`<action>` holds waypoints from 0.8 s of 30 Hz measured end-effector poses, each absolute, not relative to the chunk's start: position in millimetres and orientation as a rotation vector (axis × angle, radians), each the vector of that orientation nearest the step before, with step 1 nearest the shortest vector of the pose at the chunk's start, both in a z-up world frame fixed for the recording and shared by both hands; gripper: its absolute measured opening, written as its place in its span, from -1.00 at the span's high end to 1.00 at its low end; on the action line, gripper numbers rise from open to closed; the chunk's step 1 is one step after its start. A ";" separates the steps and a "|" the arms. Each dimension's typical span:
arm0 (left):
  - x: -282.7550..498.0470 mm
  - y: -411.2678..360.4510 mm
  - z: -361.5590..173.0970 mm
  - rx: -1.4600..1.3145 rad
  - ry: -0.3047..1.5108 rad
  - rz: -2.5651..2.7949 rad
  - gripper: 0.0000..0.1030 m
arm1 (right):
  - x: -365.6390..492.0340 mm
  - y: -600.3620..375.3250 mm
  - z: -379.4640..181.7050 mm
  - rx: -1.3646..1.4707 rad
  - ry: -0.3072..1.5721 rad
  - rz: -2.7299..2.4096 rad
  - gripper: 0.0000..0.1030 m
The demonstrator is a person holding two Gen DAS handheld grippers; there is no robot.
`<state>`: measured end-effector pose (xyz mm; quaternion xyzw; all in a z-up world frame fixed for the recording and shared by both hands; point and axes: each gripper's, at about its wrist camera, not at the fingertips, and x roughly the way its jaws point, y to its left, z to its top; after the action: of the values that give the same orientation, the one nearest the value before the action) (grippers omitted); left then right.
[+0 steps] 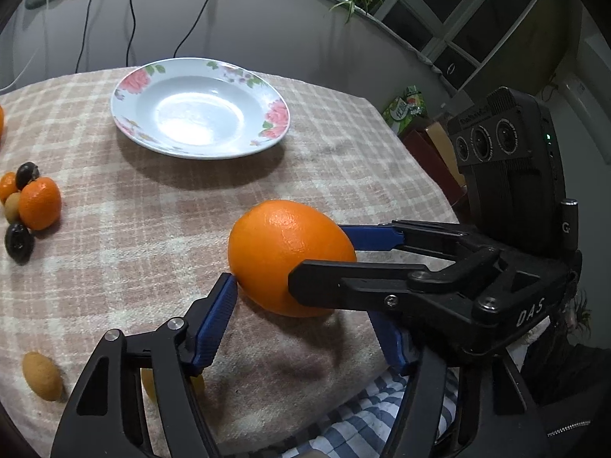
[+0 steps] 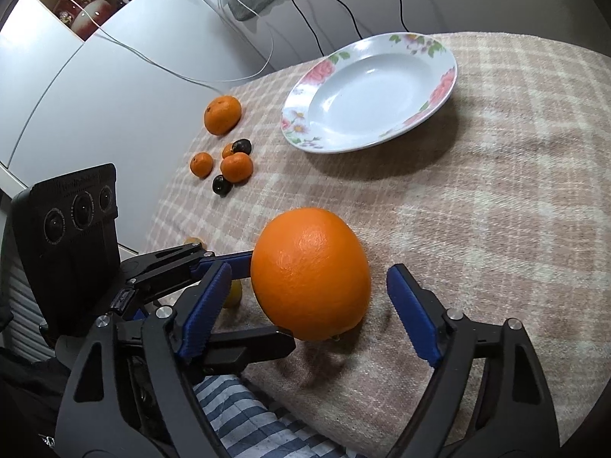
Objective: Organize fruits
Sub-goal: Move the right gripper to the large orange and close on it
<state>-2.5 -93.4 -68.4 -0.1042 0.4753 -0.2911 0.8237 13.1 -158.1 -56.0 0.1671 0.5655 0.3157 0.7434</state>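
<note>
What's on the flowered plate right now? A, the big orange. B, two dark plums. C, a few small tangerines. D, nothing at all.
D: the plate shows only its bare white bowl, while the big orange is well short of it and the small fruits lie on the checked cloth beside it.
</note>
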 end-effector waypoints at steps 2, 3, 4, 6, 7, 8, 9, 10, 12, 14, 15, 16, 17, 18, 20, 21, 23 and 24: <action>-0.9 -93.5 -70.8 -0.220 1.021 -0.617 -0.25 | 15.0 -158.2 -58.6 0.368 1.249 0.693 -0.63; 0.2 -93.9 -73.1 -0.222 1.027 -0.618 -0.26 | 15.6 -157.6 -60.5 0.365 1.257 0.691 -0.57; 0.7 -93.8 -74.4 -0.229 1.030 -0.625 -0.26 | 15.6 -158.1 -62.0 0.365 1.262 0.690 -0.54; 0.5 -94.5 -74.7 -0.228 1.031 -0.629 -0.26 | 16.8 -159.1 -66.2 0.380 1.276 0.701 -0.53; 0.6 -95.0 -74.1 -0.223 1.028 -0.629 -0.26 | 17.0 -159.5 -66.9 0.387 1.279 0.705 -0.51; 1.2 -96.4 -74.4 -0.222 1.026 -0.629 -0.26 | 17.9 -160.2 -67.7 0.394 1.281 0.709 -0.50; 1.3 -96.7 -74.1 -0.218 1.024 -0.629 -0.26 | 18.4 -160.3 -68.3 0.402 1.282 0.715 -0.43; 1.5 -97.0 -73.7 -0.216 1.023 -0.628 -0.26 | 18.1 -161.0 -68.8 0.411 1.283 0.723 -0.38; 1.6 -97.5 -73.8 -0.214 1.023 -0.628 -0.26 | 19.1 -160.7 -69.4 0.415 1.288 0.722 -0.38; 0.7 -97.5 -73.4 -0.213 1.020 -0.628 -0.26 | 19.2 -160.8 -69.2 0.411 1.289 0.724 -0.38; 0.6 -97.2 -73.0 -0.214 1.019 -0.628 -0.26 | 18.8 -161.0 -68.8 0.410 1.289 0.723 -0.38; 0.4 -97.2 -72.9 -0.216 1.019 -0.628 -0.26 | 18.6 -160.5 -67.8 0.409 1.289 0.721 -0.38; 0.1 -97.1 -72.2 -0.218 1.018 -0.628 -0.26 | 18.9 -160.6 -67.3 0.410 1.290 0.719 -0.38; 0.5 -97.6 -71.4 -0.219 1.015 -0.628 -0.26 | 18.9 -160.1 -67.1 0.412 1.291 0.717 -0.38; 1.0 -97.2 -68.8 -0.219 1.008 -0.630 -0.26 | 19.9 -160.4 -65.4 0.414 1.288 0.714 -0.38; 1.4 -96.7 -67.6 -0.219 1.004 -0.630 -0.26 | 20.2 -160.3 -64.5 0.414 1.285 0.712 -0.38; 2.6 -96.1 -65.0 -0.219 0.995 -0.630 -0.26 | 21.7 -160.9 -61.4 0.413 1.278 0.711 -0.38; 3.3 -95.7 -63.7 -0.220 0.990 -0.630 -0.26 | 22.9 -161.1 -59.6 0.411 1.274 0.710 -0.38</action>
<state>3.3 -95.7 -63.7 -0.1035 0.4663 -0.2968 0.8269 22.9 -161.1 -59.6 0.1863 0.5779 0.3218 0.7264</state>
